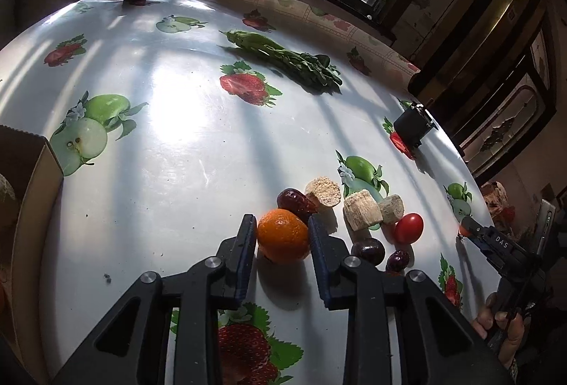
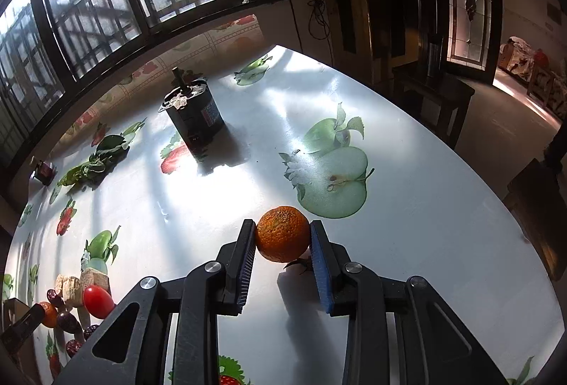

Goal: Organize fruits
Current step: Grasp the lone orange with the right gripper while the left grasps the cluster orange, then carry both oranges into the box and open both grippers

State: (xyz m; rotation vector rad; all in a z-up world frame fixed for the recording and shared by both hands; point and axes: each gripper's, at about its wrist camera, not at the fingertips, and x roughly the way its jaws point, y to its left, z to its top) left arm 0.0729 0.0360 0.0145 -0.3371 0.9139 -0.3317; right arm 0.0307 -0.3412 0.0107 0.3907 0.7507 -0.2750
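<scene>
I have each gripper clamped on its own orange — left gripper (image 1: 282, 236) on the orange (image 1: 282, 235) beside the fruit pile, right gripper (image 2: 282, 238) on the orange (image 2: 282, 233) out on bare table (image 2: 407, 225) — so I'd lift straight up, keeping squeeze gentle, towards the box (image 1: 35, 179)

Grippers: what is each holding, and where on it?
Left gripper: an orange, jaws on its two sides. Right gripper: a second orange, gripped likewise across its middle.
</scene>
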